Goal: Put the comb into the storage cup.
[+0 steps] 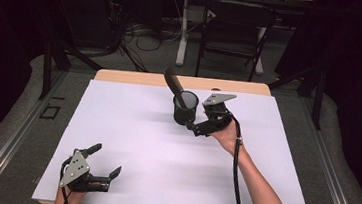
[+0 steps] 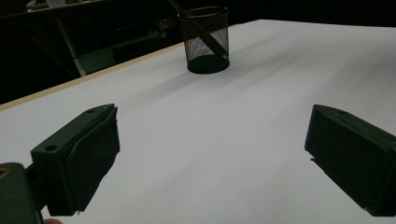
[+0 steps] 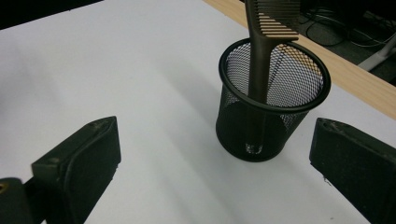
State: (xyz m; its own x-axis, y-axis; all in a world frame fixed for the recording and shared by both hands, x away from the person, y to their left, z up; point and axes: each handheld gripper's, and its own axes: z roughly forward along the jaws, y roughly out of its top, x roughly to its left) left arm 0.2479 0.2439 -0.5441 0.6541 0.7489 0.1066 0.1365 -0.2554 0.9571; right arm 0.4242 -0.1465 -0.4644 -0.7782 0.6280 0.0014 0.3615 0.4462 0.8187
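Comb [image 3: 261,51] leans in mesh cup [image 3: 266,116] on white tabletop [image 1: 131,127].

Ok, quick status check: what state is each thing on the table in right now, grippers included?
Mesh cup: upright on the white table, comb inside.
Comb: standing handle-down in the cup, leaning on the rim, teeth end sticking out the top.
Left gripper: open, holding nothing, low at the table's near left corner.
Right gripper: open, holding nothing, right beside the cup.
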